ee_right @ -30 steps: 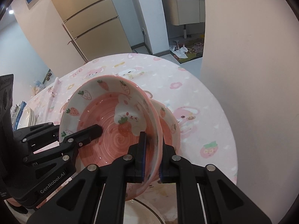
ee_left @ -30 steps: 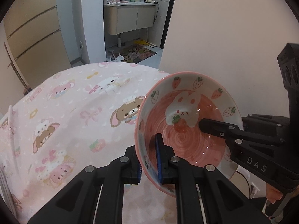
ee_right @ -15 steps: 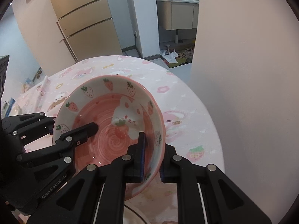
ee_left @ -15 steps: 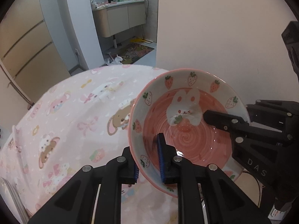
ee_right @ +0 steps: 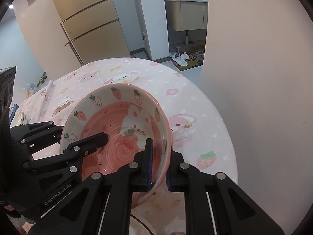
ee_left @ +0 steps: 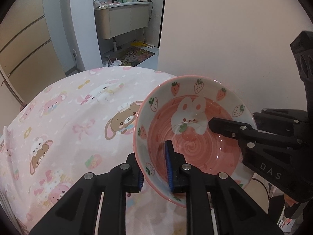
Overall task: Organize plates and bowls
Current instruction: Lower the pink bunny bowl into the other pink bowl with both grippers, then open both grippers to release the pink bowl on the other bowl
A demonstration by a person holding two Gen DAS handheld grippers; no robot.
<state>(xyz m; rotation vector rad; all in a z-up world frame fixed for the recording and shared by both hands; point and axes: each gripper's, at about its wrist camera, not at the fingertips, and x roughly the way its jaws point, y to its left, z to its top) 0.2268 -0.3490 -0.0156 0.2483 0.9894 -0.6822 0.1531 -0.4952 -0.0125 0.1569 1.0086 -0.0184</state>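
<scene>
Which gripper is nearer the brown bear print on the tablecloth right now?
Left. The left gripper straddles the bowl rim right beside the bear print; the right gripper clamps the opposite rim, across the bowl from it.

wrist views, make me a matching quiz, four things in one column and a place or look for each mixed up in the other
Column one:
1. bowl
2. tablecloth
3. fridge
4. floor mat

Column two:
a. on the bathroom floor, past the doorway
b. gold-beige, standing behind the table
c. pink spiral inside, with a rabbit and strawberries
d. pale pink with cartoon animals, spread over the table

Pairs: 1-c, 2-d, 3-b, 4-a
</scene>
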